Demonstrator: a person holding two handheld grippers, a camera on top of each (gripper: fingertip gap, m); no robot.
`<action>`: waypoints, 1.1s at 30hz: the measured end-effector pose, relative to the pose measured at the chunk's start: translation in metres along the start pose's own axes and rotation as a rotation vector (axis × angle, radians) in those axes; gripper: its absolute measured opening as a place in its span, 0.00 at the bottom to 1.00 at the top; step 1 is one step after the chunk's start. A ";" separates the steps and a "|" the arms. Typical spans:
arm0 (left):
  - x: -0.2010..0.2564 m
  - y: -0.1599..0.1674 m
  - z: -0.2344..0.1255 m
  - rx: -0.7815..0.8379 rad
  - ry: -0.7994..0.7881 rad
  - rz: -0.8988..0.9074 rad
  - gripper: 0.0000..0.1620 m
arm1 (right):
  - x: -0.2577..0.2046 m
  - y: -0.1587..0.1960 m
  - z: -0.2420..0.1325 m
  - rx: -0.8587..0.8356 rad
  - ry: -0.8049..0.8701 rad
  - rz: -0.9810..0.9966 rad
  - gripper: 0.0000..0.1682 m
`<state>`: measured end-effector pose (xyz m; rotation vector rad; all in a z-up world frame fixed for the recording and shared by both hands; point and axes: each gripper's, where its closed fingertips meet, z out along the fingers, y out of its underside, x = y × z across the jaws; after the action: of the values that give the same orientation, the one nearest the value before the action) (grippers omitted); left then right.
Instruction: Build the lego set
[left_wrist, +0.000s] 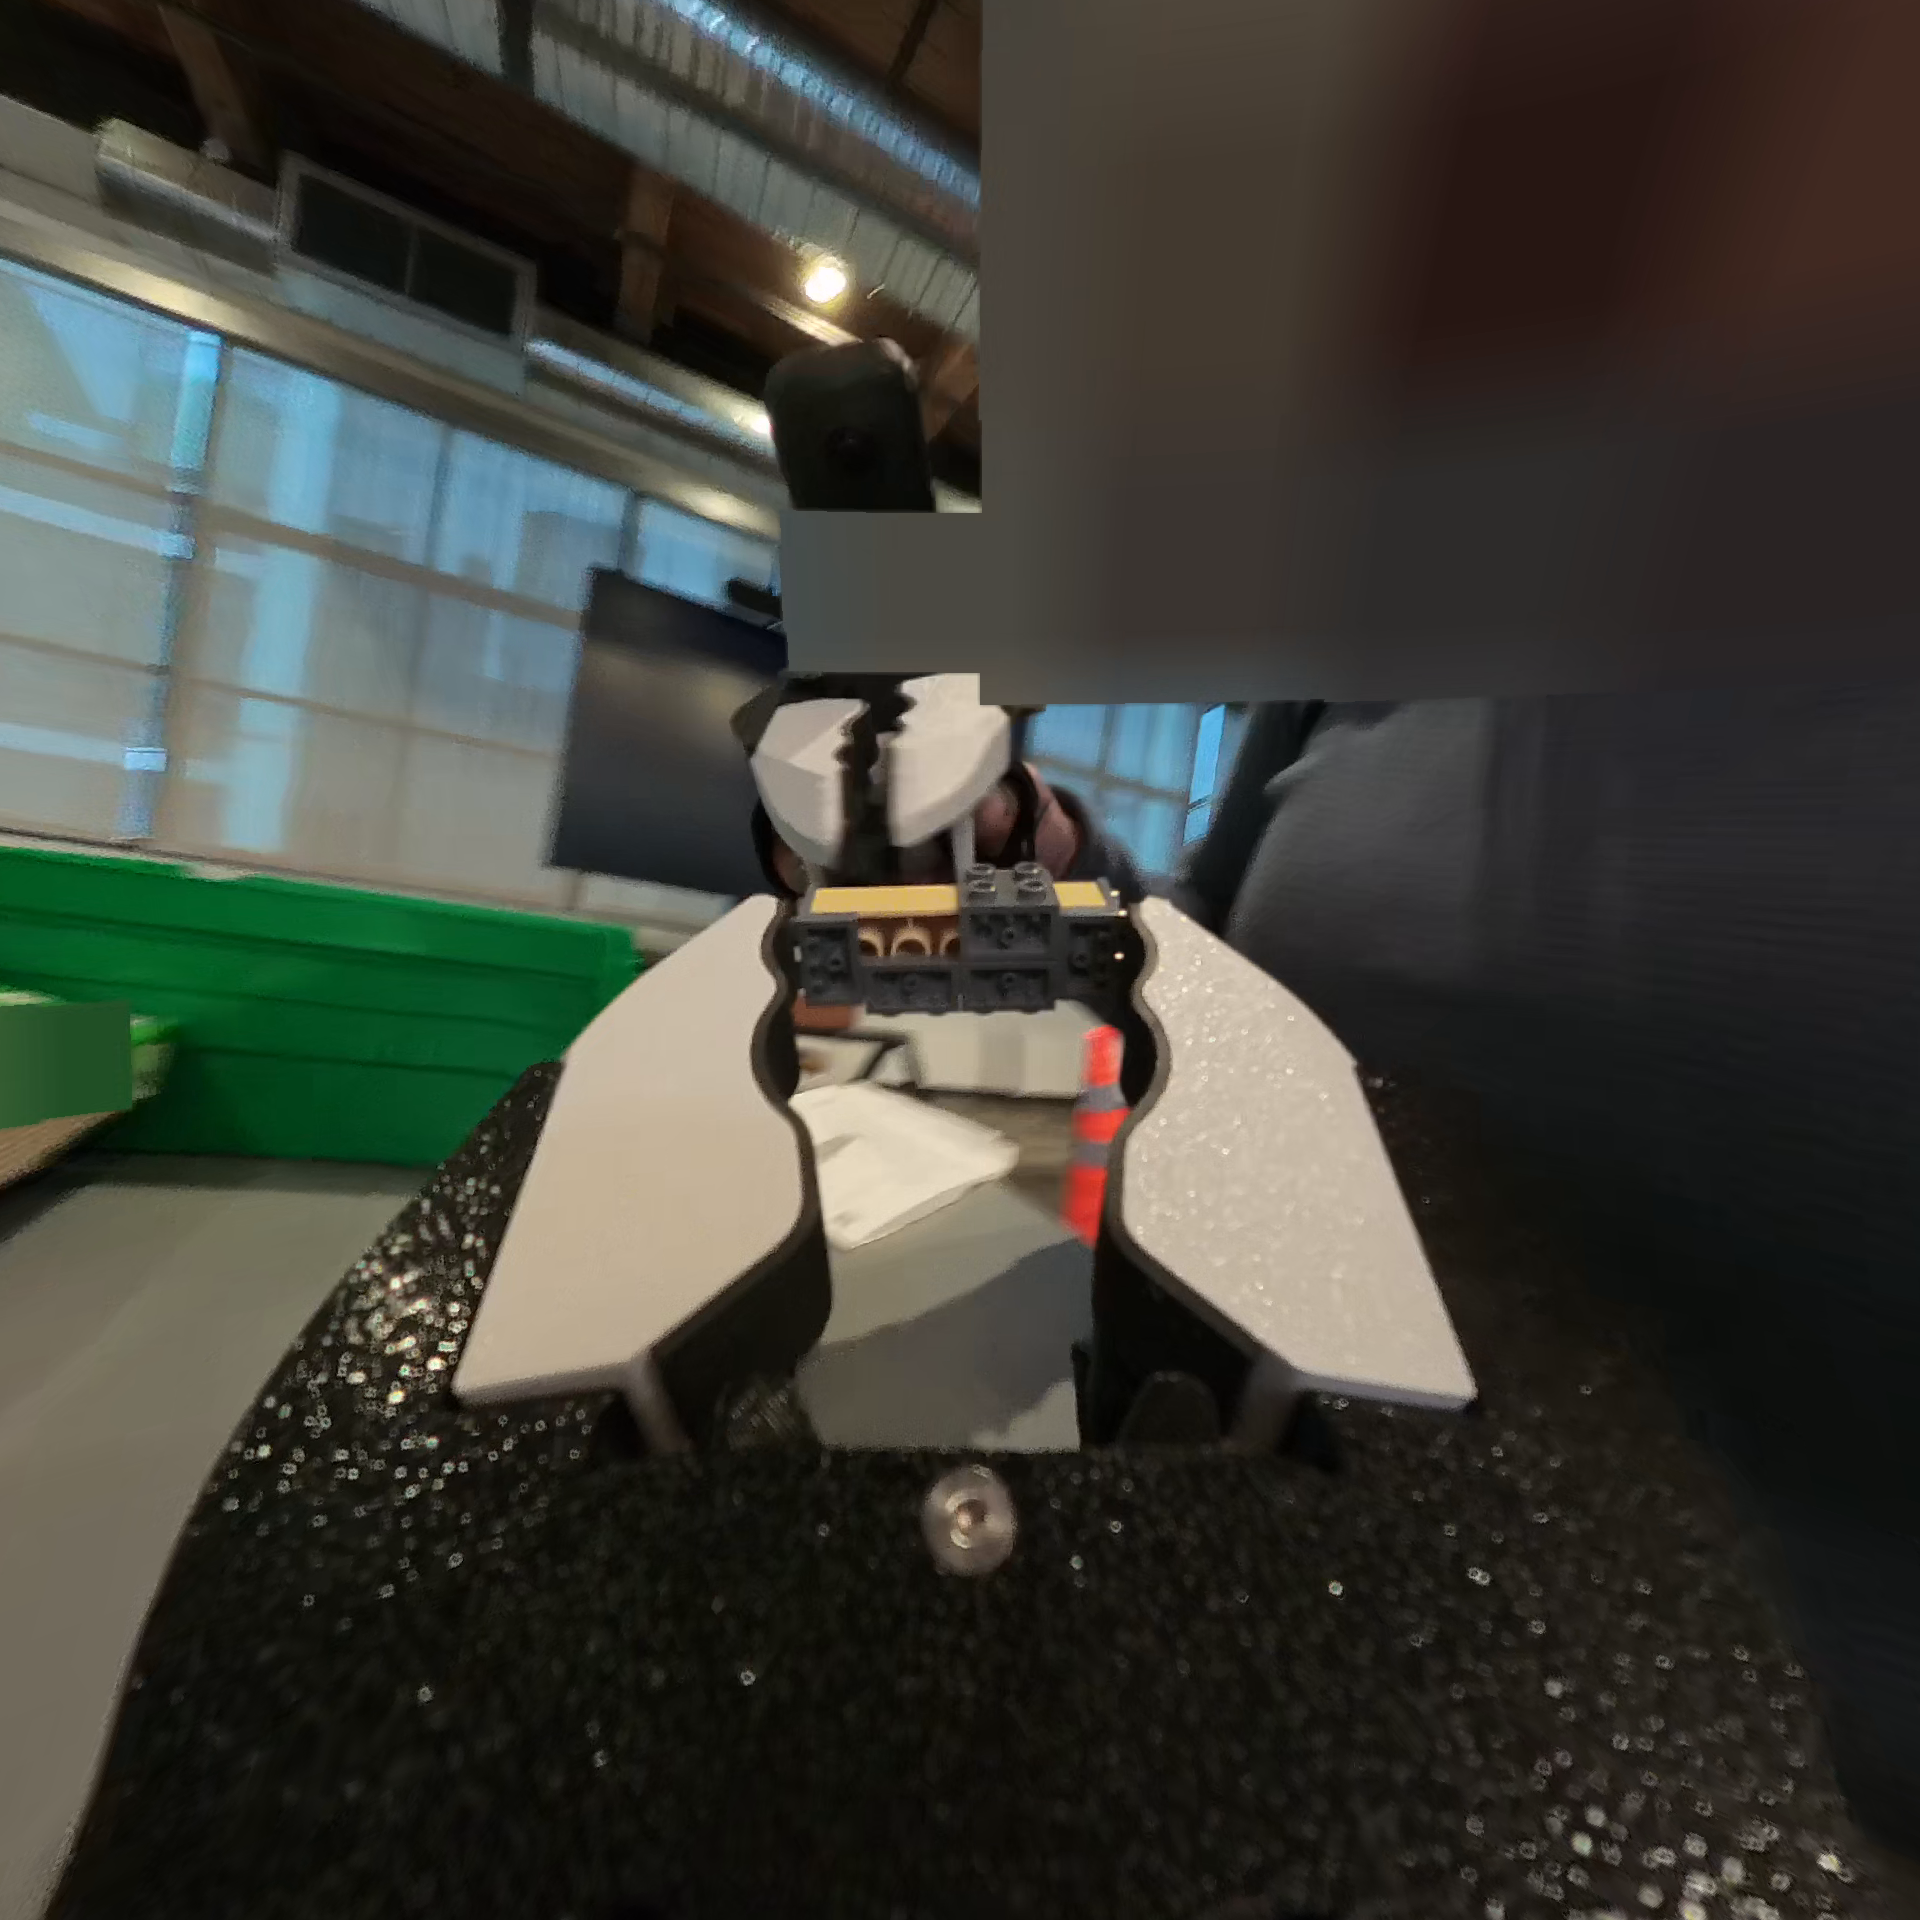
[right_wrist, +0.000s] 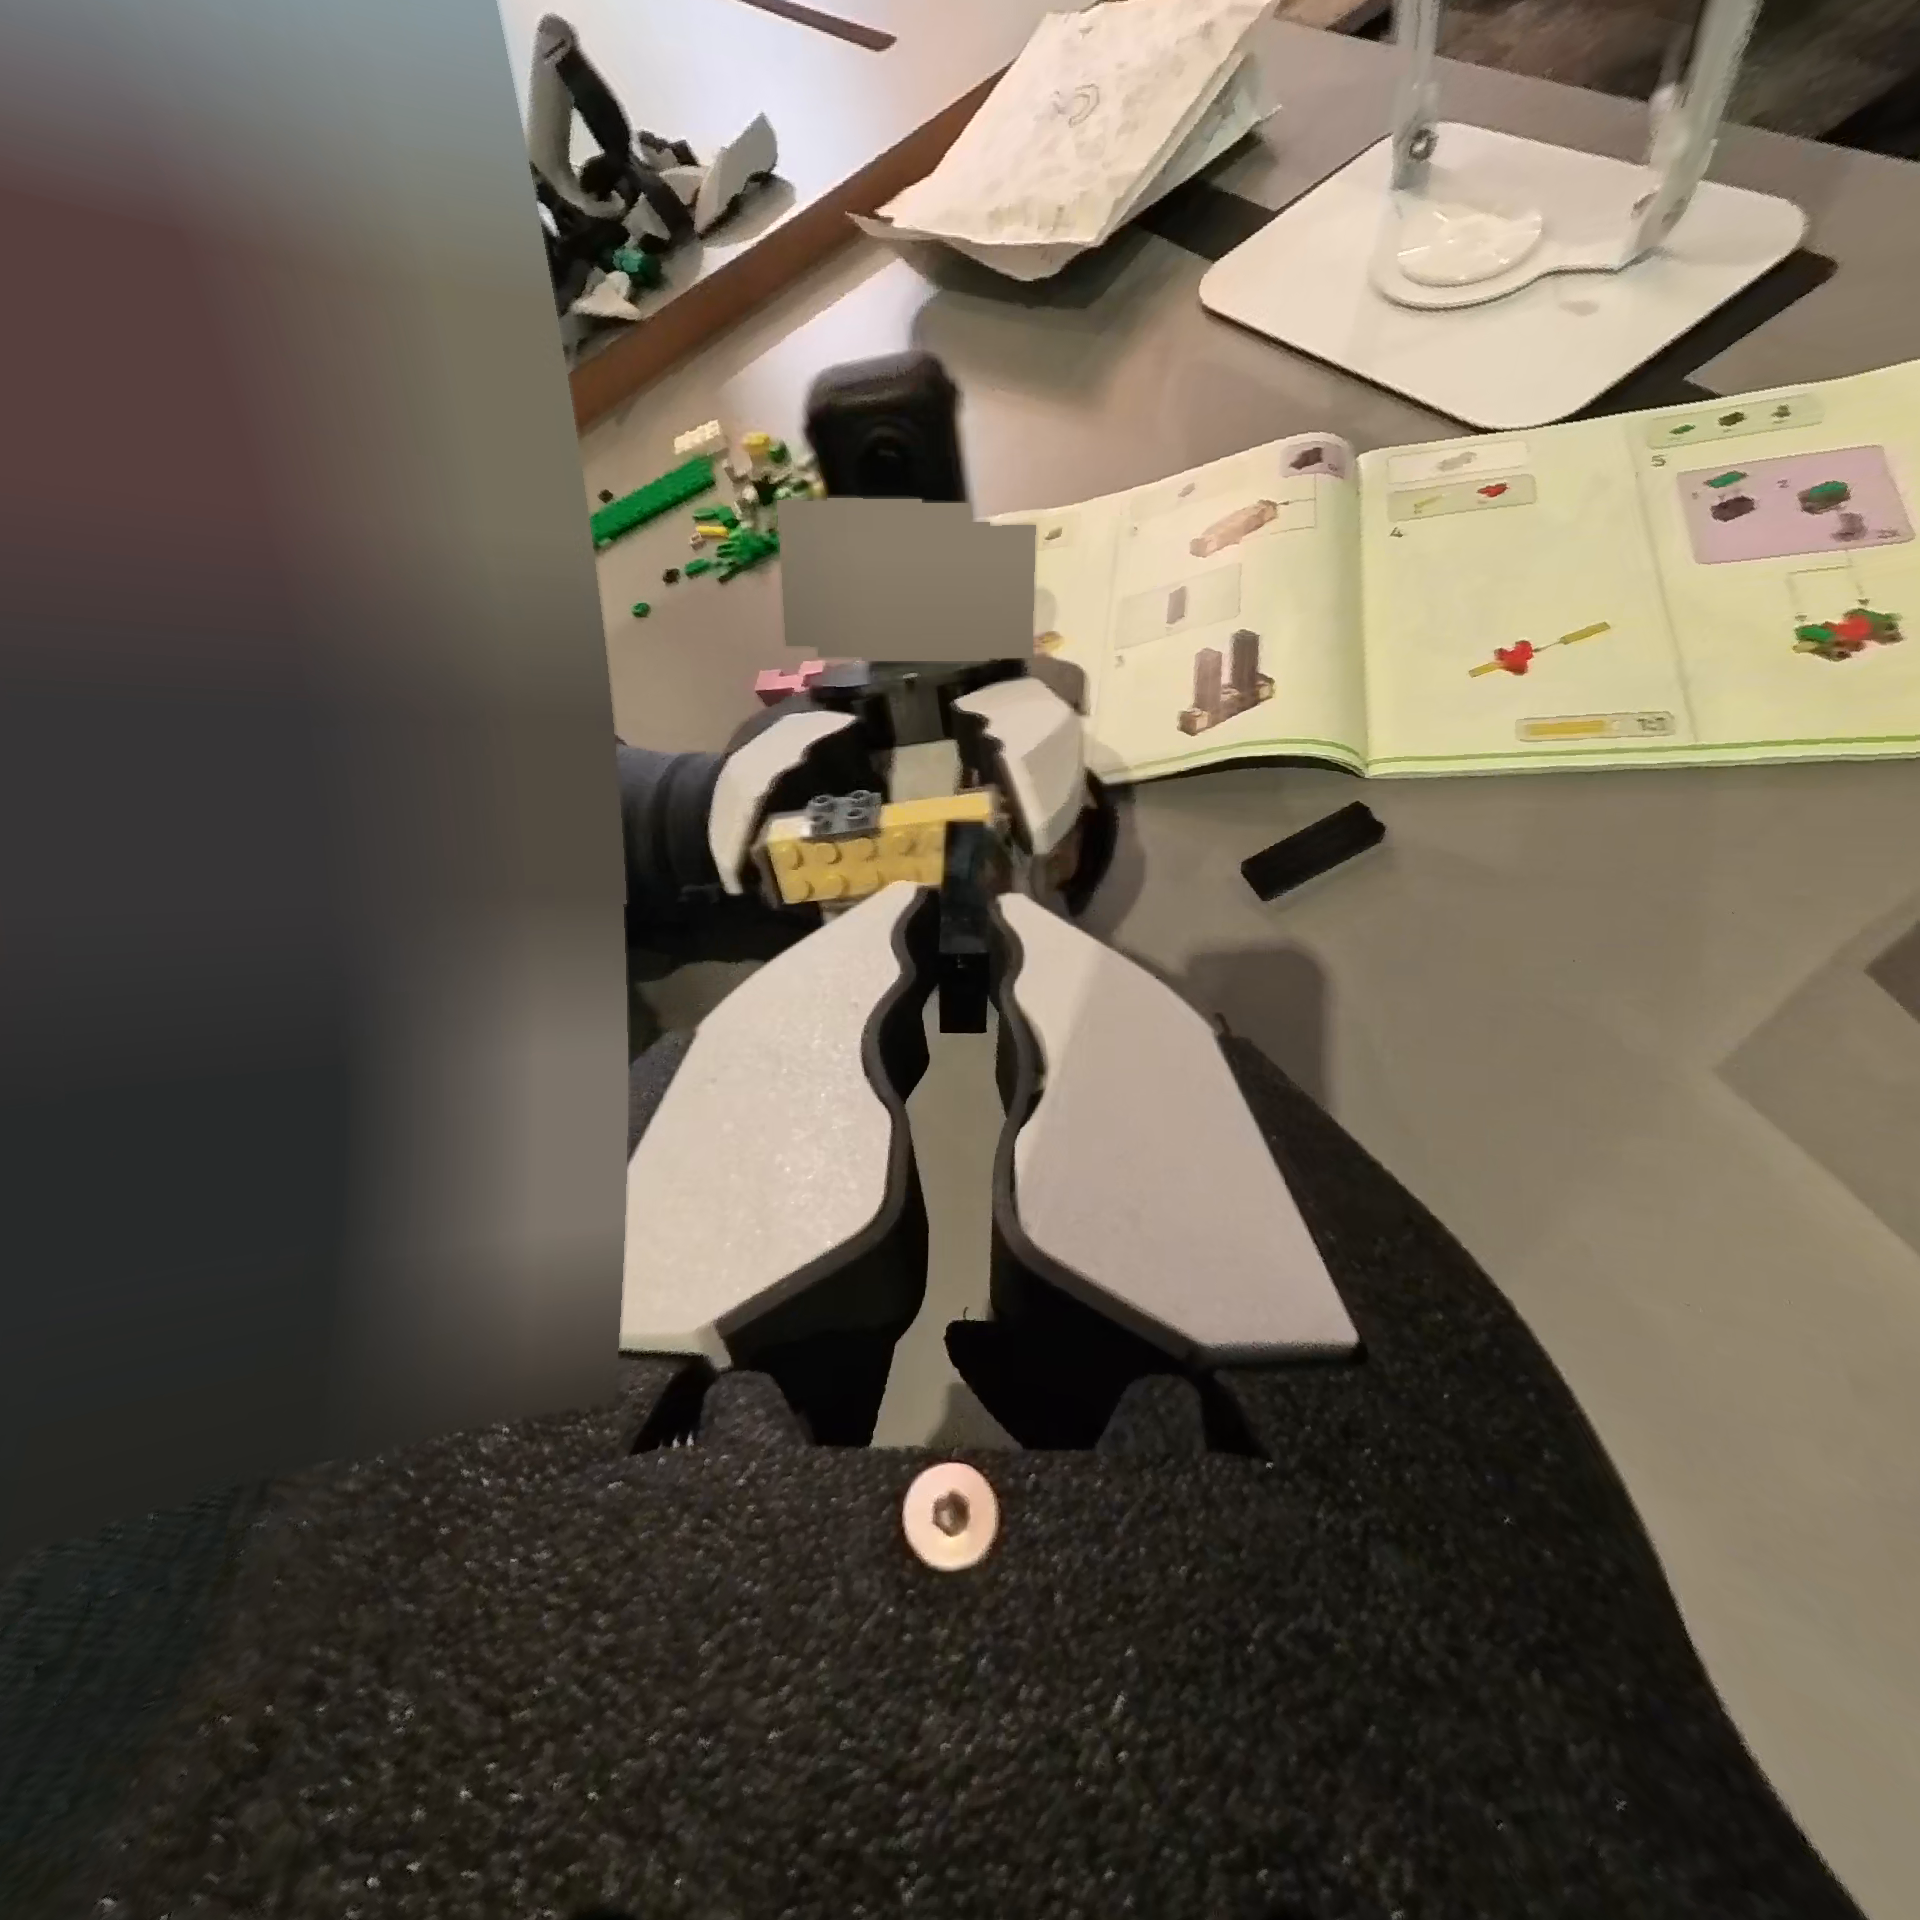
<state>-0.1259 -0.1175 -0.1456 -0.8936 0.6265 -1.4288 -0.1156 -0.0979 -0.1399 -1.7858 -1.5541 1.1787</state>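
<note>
My left gripper (left_wrist: 956, 961) is shut on a small lego assembly (left_wrist: 935, 951) of dark grey bricks with a tan plate on top, held in the air. The assembly shows in the right wrist view (right_wrist: 862, 857) with yellow studded bricks and a small grey plate, between the left gripper's fingers (right_wrist: 1044, 769). My right gripper (right_wrist: 961, 925) is shut on a narrow black piece (right_wrist: 961, 966), whose far end meets the assembly's right side. In the left wrist view the right gripper (left_wrist: 868, 847) hangs just behind the assembly.
An open instruction booklet (right_wrist: 1455, 623) lies on the grey table (right_wrist: 1455, 1039). Nearby are a loose black brick (right_wrist: 1311, 850), green bricks (right_wrist: 707, 509), a pink brick (right_wrist: 784, 677), a white stand base (right_wrist: 1507, 270) and a paper bag (right_wrist: 1070, 135). Green boxes (left_wrist: 312, 987) stand left. The tips of both grippers are at nearly the same place.
</note>
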 end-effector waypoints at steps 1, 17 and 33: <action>-0.003 0.000 -0.001 -0.010 -0.026 0.024 0.37 | 0.009 0.002 -0.002 0.002 0.029 0.000 0.05; -0.082 0.010 -0.049 -0.452 -0.776 0.614 0.37 | 0.110 0.117 0.027 -0.385 0.399 -0.216 0.05; -0.082 0.011 -0.050 -0.466 -0.784 0.632 0.37 | 0.094 0.116 0.022 -0.388 0.352 -0.265 0.12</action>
<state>-0.1668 -0.0445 -0.1940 -1.3603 0.5606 -0.3007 -0.0749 -0.0379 -0.2725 -1.8208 -1.8116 0.4296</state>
